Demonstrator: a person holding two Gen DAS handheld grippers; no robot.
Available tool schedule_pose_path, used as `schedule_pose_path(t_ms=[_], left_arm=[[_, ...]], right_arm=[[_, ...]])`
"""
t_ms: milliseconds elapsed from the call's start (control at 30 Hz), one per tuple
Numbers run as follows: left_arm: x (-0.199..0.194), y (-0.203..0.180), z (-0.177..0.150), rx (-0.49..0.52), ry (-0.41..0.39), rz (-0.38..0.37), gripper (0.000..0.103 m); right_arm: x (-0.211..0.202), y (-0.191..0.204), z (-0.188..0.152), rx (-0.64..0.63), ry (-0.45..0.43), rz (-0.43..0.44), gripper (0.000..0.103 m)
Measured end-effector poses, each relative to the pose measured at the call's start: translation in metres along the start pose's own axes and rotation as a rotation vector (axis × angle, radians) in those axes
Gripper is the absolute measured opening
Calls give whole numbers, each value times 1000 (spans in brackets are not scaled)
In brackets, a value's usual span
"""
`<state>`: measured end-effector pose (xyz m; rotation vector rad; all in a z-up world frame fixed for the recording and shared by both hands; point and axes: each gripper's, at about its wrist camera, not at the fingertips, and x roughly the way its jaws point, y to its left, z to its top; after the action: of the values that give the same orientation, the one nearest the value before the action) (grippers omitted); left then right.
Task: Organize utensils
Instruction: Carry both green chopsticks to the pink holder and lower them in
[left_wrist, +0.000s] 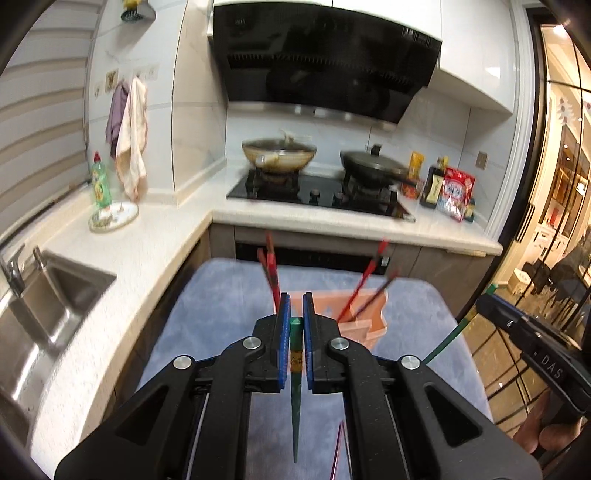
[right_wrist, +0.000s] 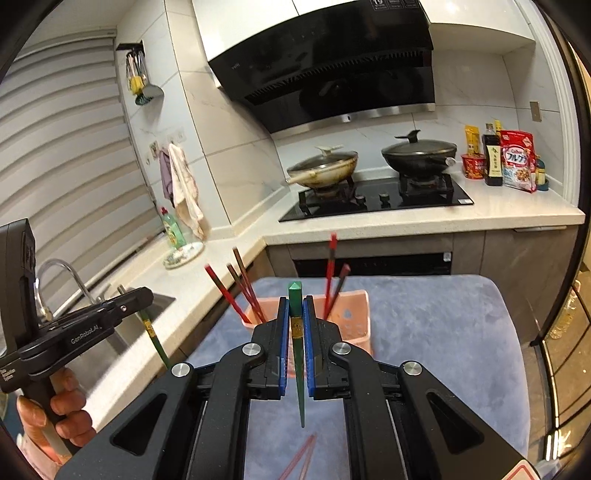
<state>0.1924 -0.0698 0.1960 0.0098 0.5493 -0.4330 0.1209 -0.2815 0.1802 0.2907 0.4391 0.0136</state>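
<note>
**A:** Which step is this?

**B:** I read it as carrying. Each tool has one green chopstick. The left gripper (left_wrist: 294, 314) has its blue pads pinched together on the left green chopstick (left_wrist: 296, 387), thick end up between the jaws, thin tip hanging down toward six o'clock. The right gripper (right_wrist: 295, 314) is clamped the same way on the right green chopstick (right_wrist: 297, 354), whose square top pokes out above the fingers at twelve.

**A:** And where do they go?

**B:** Judging by the task, into the pink holder (right_wrist: 351, 321), which stands on the blue mat (right_wrist: 443, 332) just past both sets of fingertips. In the right wrist view it sits from about eleven to one o'clock of the gripper. Red and dark chopsticks (right_wrist: 229, 295) already lean in it, some at ten o'clock, a pair (right_wrist: 332, 280) at one.

**A:** Anything left lying on the mat?

**B:** A reddish pair (right_wrist: 301, 458), blurred, at six o'clock, below the gripper.

**A:** What does the next move need?

**B:** I would bring each stick over an open part of the holder, tip leading, lower until the tip is inside the rim, and only then part the fingers. The leaning sticks crowd the opening, so the thin tip could catch on them or on the rim.

**A:** Both at once?

**B:** Probably safer in turn; the two tools are near each other.
</note>
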Motion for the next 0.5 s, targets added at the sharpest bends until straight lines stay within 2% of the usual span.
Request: schedule_pose_path(t_ms=[300,500], left_arm=[[-9,-11,80,0,-177,-2,6],[1,-16,103,14,-241,2,6]], right_arm=[[13,9,74,-14,-129,15,7],[37,6,98,-7,-151,4,7]])
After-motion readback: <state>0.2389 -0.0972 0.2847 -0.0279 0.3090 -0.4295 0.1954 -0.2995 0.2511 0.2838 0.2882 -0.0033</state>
